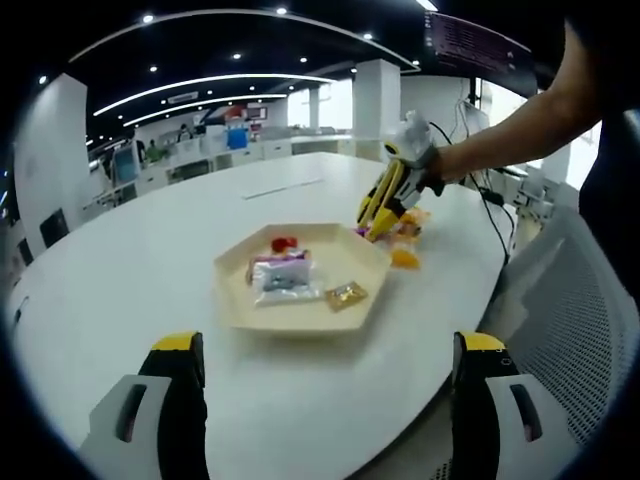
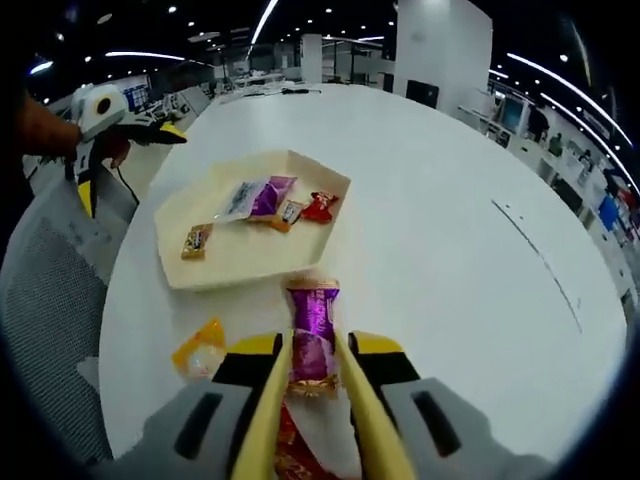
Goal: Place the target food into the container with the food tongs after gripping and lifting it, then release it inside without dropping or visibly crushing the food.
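The right gripper (image 2: pixel 312 375) squeezes yellow tongs (image 2: pixel 262 420) around a purple candy (image 2: pixel 312 335) on the big white table (image 2: pixel 450 230). The tray (image 2: pixel 250 255) lies just ahead. The left gripper (image 1: pixel 325 385) is wide apart. Behind: office desks (image 1: pixel 200 150).

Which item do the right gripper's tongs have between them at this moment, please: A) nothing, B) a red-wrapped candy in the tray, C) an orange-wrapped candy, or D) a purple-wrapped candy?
D: in the right gripper view, the purple-wrapped candy sits between the tongs of the right gripper, short of the tray.
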A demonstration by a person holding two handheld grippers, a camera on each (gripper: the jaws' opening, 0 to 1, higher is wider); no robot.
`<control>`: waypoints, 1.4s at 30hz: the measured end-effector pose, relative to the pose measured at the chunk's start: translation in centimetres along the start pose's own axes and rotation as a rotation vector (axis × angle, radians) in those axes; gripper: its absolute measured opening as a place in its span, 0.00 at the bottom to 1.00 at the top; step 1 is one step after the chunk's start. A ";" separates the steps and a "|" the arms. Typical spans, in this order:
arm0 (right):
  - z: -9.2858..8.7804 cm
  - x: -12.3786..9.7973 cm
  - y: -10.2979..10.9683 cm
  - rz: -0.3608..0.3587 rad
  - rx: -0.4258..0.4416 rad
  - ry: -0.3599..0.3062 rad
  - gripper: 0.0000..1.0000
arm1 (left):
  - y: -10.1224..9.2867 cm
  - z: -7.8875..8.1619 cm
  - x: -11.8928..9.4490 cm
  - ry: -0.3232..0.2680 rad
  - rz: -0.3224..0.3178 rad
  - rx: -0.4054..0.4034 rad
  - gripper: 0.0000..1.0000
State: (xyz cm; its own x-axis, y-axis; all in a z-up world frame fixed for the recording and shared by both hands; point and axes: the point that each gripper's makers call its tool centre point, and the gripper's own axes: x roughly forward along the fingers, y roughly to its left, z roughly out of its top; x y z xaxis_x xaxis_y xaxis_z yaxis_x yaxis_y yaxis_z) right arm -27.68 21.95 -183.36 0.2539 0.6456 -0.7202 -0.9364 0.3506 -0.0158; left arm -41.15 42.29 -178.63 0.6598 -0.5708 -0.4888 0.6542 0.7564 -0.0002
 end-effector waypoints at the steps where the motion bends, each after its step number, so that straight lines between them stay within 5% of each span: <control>1: -0.1 -0.1 0.1 0.001 -0.001 0.006 0.23 | 0.0 0.0 0.0 0.000 0.000 0.000 1.00; 42: 3.3 -3.9 -0.9 -0.039 0.012 0.008 0.23 | -0.3 0.3 -0.1 -0.014 -0.012 0.009 1.00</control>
State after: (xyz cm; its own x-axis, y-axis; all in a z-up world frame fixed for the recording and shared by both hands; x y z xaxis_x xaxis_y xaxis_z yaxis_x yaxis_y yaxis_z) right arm -27.04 21.34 -178.23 0.2878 0.6257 -0.7251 -0.9229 0.3834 -0.0355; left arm -41.28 41.98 -178.34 0.6567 -0.5842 -0.4769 0.6654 0.7465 0.0018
